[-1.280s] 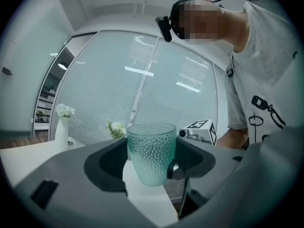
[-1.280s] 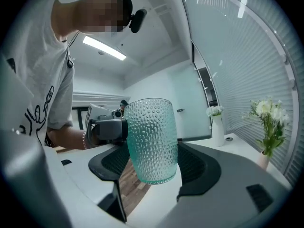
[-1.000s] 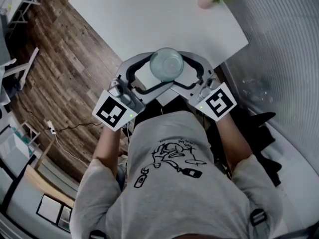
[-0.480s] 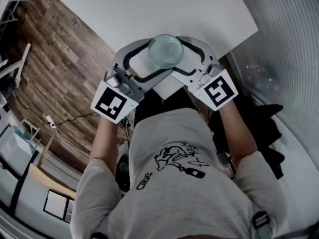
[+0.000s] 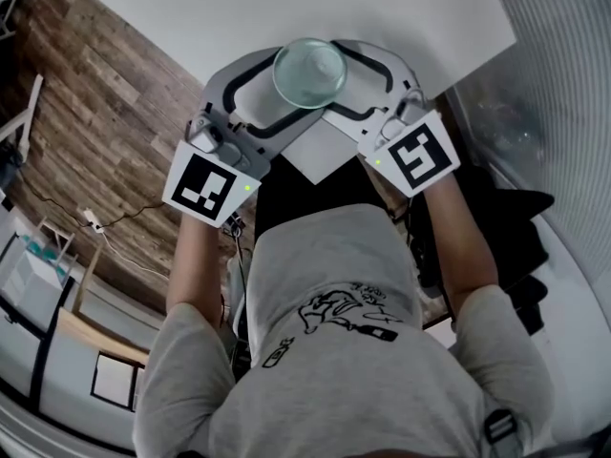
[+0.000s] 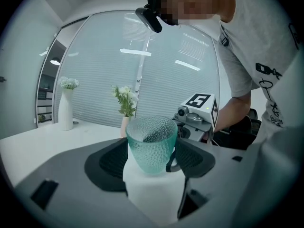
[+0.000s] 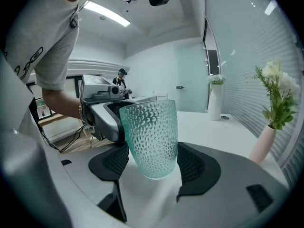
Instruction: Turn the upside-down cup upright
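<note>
Where the jaws of both grippers meet, the cup (image 6: 151, 144) stands mouth-up, clear of the table (image 5: 191, 17). The left gripper (image 6: 152, 163) is clenched on the cup: one ribbed pad lies against the dimpled green wall, and the handle (image 6: 172, 161) rests against the pad on its right. The right gripper (image 7: 153, 167) also grasps the cup between its pads, with the cup leaning slightly left of that gripper's axis.

Each marker cube ( (image 5: 203, 187), (image 5: 412, 155)) carries a black-and-white square code, not readable text. The shirt (image 5: 353, 332) bears a line drawing with lettering too small to read.

In the head view the cup covers the jaw tips of both grippers. Beyond the left gripper, a white vase (image 6: 65, 109) and a pink vase (image 6: 125, 125) stand on the table; the cup rim cuts off the pink vase's base.
</note>
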Motion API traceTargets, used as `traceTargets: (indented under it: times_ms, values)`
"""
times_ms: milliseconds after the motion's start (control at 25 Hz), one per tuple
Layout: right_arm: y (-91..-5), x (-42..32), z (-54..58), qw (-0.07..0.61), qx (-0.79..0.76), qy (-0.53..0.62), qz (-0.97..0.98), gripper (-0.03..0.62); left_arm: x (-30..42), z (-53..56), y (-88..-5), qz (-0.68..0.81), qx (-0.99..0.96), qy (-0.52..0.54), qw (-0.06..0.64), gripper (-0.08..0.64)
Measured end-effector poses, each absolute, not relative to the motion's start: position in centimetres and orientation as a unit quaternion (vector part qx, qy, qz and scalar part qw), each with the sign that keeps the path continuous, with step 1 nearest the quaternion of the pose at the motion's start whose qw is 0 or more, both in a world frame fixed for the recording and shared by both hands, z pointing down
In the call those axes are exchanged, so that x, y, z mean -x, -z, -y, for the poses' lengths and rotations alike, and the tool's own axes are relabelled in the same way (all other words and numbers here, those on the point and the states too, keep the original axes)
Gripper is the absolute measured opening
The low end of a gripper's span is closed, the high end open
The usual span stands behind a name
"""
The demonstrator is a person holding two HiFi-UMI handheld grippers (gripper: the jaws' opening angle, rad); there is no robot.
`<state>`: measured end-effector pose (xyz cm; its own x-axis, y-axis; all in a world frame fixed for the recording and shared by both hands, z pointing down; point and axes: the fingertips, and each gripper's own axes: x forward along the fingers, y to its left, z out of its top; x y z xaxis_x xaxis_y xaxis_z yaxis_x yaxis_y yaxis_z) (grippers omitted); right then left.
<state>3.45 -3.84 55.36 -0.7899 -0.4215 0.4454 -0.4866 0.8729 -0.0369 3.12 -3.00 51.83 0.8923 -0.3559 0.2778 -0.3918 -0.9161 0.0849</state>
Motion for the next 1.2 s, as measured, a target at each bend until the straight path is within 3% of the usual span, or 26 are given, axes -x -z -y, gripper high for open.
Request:
traceTargets:
  times_ms: [280,1200]
  values:
    - [-60.6,-2.1,7.5,0.236,-0.235,-0.086,0.939,0.336,-1.7,6.8,-57.1,0.196,-0.967,-0.139,0.085,0.313]
    - [-66.6,-2.9,8.5,0.261,-0.239,-0.087,0.931,0.336,-2.5,7.8,-62.9,0.198,-0.965,-0.152,0.078,0.312]
